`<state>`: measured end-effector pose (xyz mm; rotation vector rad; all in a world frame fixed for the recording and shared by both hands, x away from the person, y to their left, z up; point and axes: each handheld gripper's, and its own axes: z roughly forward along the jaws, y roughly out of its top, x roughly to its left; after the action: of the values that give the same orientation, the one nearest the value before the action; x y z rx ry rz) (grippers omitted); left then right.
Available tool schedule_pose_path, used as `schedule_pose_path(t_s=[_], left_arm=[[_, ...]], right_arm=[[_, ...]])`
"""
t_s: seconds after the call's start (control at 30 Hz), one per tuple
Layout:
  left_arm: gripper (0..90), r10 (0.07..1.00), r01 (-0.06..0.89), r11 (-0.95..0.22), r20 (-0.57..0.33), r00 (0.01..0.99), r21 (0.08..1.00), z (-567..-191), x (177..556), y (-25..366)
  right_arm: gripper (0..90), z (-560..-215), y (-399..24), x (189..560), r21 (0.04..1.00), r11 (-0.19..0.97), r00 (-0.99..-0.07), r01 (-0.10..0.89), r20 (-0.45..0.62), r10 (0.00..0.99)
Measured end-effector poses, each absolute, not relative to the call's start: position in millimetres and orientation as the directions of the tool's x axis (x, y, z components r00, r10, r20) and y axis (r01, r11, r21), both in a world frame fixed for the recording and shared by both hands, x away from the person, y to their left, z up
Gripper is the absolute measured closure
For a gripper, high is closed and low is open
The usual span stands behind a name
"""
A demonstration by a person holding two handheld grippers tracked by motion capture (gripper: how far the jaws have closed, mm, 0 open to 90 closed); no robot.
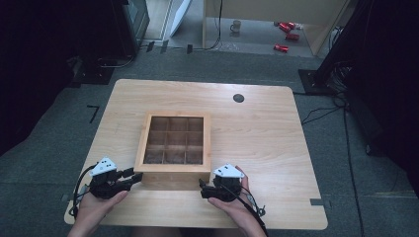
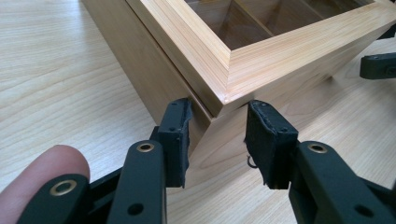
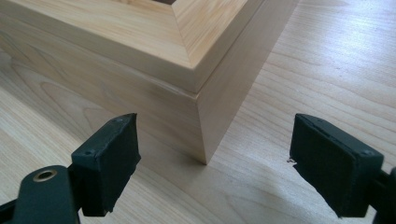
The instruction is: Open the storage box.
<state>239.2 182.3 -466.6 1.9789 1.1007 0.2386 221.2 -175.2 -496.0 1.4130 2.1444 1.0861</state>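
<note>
A light wooden box with a framed see-through lid over a grid of compartments stands in the middle of the table. My left gripper is at its near left corner. In the left gripper view its open jaws straddle that corner of the box at the lid seam, pads close to both faces. My right gripper is at the near right corner. There its jaws stand wide open, clear of the box. A hand holds each gripper.
The pale wood table has a black round cable hole at the back. Grey floor surrounds it, with cables at the right, a mug and red items far behind. The right gripper's jaw shows in the left gripper view.
</note>
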Motion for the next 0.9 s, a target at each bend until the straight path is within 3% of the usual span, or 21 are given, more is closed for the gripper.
schedule_pose_path(t_s=[0.77, 0.83, 0.9], left_arm=[[62.8, 0.770, 0.572, -0.260, -0.190, 0.609, 0.778, -453.9, 235.2, 181.9], [59.9, 0.767, 0.570, -0.230, -0.213, 0.605, 0.789, -452.5, 235.2, 184.1], [64.1, 0.759, 0.556, -0.140, -0.272, 0.592, 0.819, -446.9, 234.7, 191.5]], right_arm=[[18.7, -482.6, -182.6, 218.5, 0.829, 0.124, -0.430, 0.546, 0.150, 0.890], [19.4, -481.5, -183.2, 218.7, 0.833, 0.115, -0.422, 0.541, 0.150, 0.894], [17.5, -481.6, -182.8, 219.6, 0.823, 0.138, -0.423, 0.551, 0.133, 0.896]])
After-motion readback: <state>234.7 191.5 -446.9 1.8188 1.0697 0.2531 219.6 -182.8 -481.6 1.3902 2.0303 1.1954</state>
